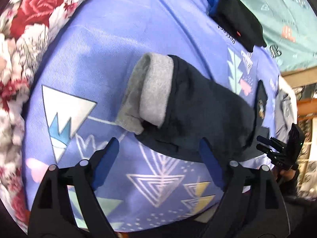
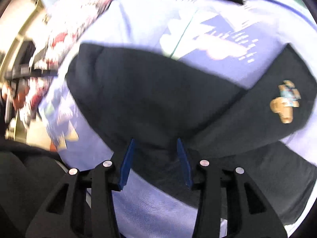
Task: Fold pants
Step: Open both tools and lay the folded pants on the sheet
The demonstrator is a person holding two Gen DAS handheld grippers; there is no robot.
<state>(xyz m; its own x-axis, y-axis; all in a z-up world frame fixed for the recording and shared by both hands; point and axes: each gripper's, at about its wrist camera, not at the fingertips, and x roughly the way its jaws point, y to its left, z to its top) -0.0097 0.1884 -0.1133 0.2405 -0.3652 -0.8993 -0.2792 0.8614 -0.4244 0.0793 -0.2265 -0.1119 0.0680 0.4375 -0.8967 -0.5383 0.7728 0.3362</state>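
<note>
Two gray cuffs (image 1: 152, 91) top dark pants (image 1: 208, 107) — lying on a lilac sheet (image 1: 111, 45).

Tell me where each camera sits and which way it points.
Left wrist: on the left gripper, looking along open jaws at the dark pants with grey cuffs on the purple bedsheet; right gripper shows at right.
Right wrist: on the right gripper, close over the pants and their embroidered patch.
Shared: pants, bedsheet.
</note>
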